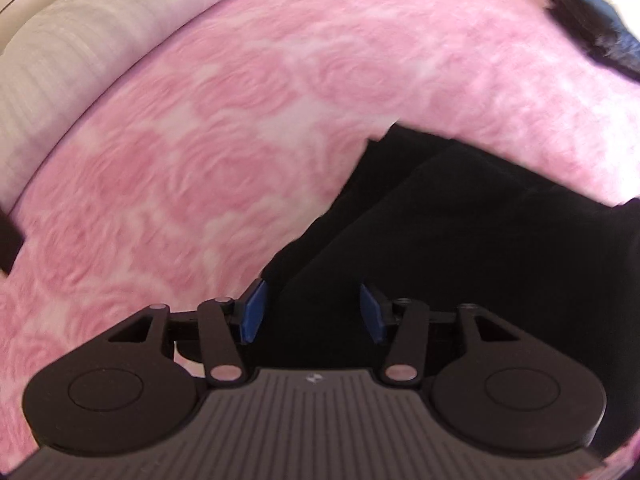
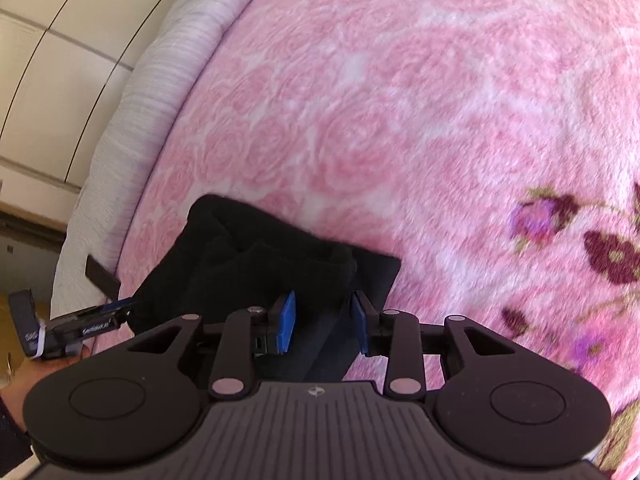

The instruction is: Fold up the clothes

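Note:
A black garment [image 1: 460, 248] lies folded on the pink rose-patterned blanket [image 1: 240, 120]. My left gripper [image 1: 312, 312] hovers just over its near-left edge, open wide, with black cloth under the gap and nothing pinched. In the right wrist view the black garment [image 2: 260, 256] is a thick folded bundle with a darker flat layer showing at its right side. My right gripper [image 2: 323, 326] sits low over its near end, jaws about half apart, with cloth filling the gap between the blue pads [image 2: 286, 326]. The left gripper [image 2: 80, 322] shows at the bundle's left edge.
The blanket [image 2: 440, 120] covers a bed with a pale striped mattress edge [image 2: 160, 64] on the left; beyond it is a cream panelled wall [image 2: 52, 80]. Dark purple flowers [image 2: 612, 256] are printed at the right. A dark object [image 1: 592, 28] lies at the far right.

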A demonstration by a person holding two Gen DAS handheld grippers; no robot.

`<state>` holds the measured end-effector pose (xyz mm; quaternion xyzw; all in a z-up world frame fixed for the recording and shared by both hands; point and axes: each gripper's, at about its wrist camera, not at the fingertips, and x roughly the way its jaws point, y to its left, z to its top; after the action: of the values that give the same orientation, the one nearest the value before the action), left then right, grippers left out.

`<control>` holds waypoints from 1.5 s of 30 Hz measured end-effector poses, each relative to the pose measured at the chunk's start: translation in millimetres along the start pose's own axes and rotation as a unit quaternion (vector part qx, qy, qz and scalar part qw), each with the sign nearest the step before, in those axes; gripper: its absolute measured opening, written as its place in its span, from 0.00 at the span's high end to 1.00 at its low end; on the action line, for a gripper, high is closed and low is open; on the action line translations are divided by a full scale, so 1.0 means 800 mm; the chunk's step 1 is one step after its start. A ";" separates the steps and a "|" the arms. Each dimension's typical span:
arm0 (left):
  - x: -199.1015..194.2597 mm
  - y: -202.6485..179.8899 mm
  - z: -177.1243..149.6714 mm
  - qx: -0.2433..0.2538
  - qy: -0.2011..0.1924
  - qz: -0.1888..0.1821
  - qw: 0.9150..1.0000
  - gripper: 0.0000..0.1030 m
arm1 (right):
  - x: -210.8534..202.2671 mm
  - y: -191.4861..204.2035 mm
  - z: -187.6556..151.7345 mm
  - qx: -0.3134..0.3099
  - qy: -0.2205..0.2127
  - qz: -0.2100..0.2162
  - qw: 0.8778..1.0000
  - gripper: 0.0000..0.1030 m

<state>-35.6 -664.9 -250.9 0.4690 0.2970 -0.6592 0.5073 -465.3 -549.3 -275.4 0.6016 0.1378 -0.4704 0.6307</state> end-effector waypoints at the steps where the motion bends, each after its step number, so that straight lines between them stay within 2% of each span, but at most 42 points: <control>1: 0.005 0.000 -0.004 0.000 0.002 0.006 1.000 0.55 | 0.002 0.003 -0.005 -0.007 0.004 0.000 1.000 0.65; 4: 0.020 0.000 -0.016 0.003 0.003 0.017 1.000 0.52 | 0.004 0.011 -0.016 -0.022 0.007 -0.005 1.000 0.65; 7: 0.026 0.007 -0.027 -0.017 -0.008 0.006 1.000 0.50 | -0.003 0.022 -0.023 -0.029 -0.003 -0.014 0.999 0.65; 9: 0.013 0.019 -0.031 -0.036 -0.015 -0.004 0.999 0.51 | -0.013 0.034 -0.026 -0.040 -0.011 -0.021 0.999 0.65; 11: -0.006 0.030 -0.034 -0.046 -0.027 -0.005 0.999 0.60 | -0.027 0.050 -0.031 -0.058 -0.021 -0.025 0.998 0.65; 13: -0.029 0.041 -0.042 -0.048 -0.042 0.004 0.998 0.64 | -0.041 0.066 -0.037 -0.077 -0.032 -0.028 0.996 0.65; 15: -0.043 0.052 -0.052 -0.059 -0.044 0.009 0.997 0.66 | -0.038 0.083 -0.051 -0.111 -0.018 -0.013 0.994 0.65; 20: -0.010 0.061 -0.062 -0.065 -0.018 0.006 0.998 0.67 | -0.020 0.126 -0.088 -0.201 0.025 0.021 0.979 0.66; 24: 0.030 0.056 -0.061 -0.066 -0.009 0.007 0.998 0.65 | 0.002 0.140 -0.113 -0.259 0.048 0.014 0.964 0.67; 29: 0.031 0.058 -0.071 -0.056 -0.018 0.006 0.998 0.63 | 0.010 0.140 -0.127 -0.298 0.061 -0.013 0.953 0.69; 32: 0.017 0.058 -0.066 -0.038 -0.017 0.007 0.999 0.63 | 0.014 0.141 -0.135 -0.320 0.068 -0.028 0.944 0.72; 34: -0.002 0.054 -0.066 -0.017 -0.030 0.019 0.999 0.64 | 0.017 0.141 -0.140 -0.335 0.073 -0.039 0.938 0.76; 37: -0.041 0.033 -0.071 0.035 -0.070 0.034 0.996 0.68 | 0.016 0.146 -0.149 -0.354 0.077 -0.045 0.931 0.73; 40: -0.062 -0.001 -0.078 0.068 -0.086 -0.003 0.994 0.67 | 0.010 0.155 -0.162 -0.365 0.082 -0.031 0.927 0.72; 42: -0.054 -0.033 -0.085 0.104 -0.076 -0.020 0.992 0.67 | 0.027 0.147 -0.175 -0.367 0.091 -0.032 0.925 0.68; 45: -0.023 -0.075 -0.100 0.148 -0.045 -0.006 0.988 0.65 | 0.049 0.131 -0.172 -0.345 0.100 -0.028 0.933 0.71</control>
<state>-65.9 -569.8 -270.0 0.5075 0.1758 -0.7190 0.4411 -311.3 -461.2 -271.0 0.3870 0.3705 -0.3494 0.7687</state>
